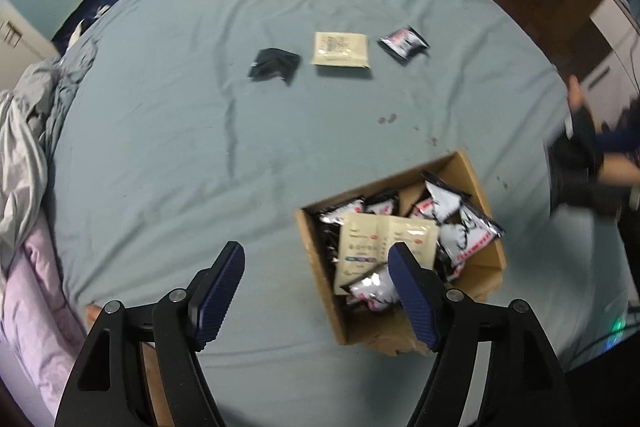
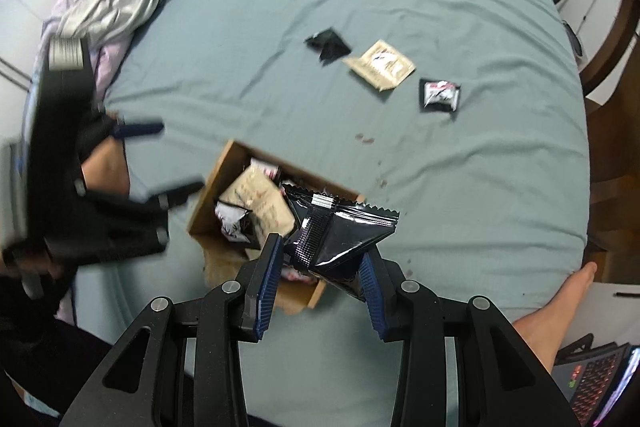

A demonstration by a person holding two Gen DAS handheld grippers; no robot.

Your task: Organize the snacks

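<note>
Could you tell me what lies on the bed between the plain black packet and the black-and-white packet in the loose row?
A beige packet lies between the plain black packet and the black-and-white packet, on the blue sheet. Both wrist views show it.

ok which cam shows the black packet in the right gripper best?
Right wrist: the black packet sits centre frame, pinched in the right gripper above the cardboard box. Left wrist shows only a blurred hand at its right edge; packet not visible.

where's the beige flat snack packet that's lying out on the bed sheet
In the left wrist view the beige flat snack packet lies far up the blue-grey sheet, between a crumpled black packet and a black-and-white packet.
</note>
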